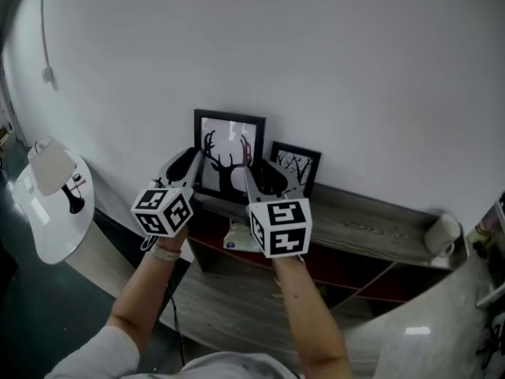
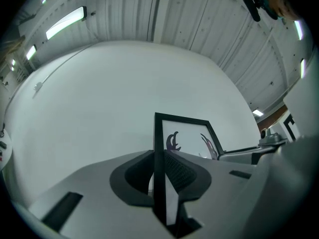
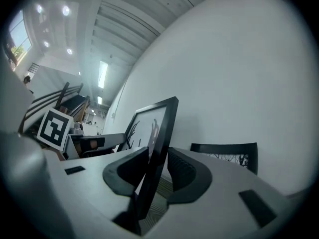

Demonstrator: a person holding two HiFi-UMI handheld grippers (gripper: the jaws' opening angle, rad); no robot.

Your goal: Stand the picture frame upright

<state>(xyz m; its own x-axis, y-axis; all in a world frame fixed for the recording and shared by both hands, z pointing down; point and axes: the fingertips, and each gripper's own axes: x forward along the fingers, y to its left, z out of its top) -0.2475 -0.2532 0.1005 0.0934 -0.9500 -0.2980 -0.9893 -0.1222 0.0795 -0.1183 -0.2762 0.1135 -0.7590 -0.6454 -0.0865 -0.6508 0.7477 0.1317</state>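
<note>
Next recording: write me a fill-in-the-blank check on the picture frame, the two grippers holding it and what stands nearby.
1. The black-framed picture shows the dark silhouette of a ___ with antlers.
2. Counting the left gripper and the right gripper, the number of grippers shut on its side edges is ___.
3. In the head view, the smaller black frame with bare branches stands to the ___ of the larger one.
4. The wall behind both frames is plain ___.

Missing words: deer; two; right; white.

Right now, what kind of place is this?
Probably a home-style corner inside a big hall: a wooden shelf and deer picture frame by a white wall, strip lights on a ribbed ceiling.
</note>
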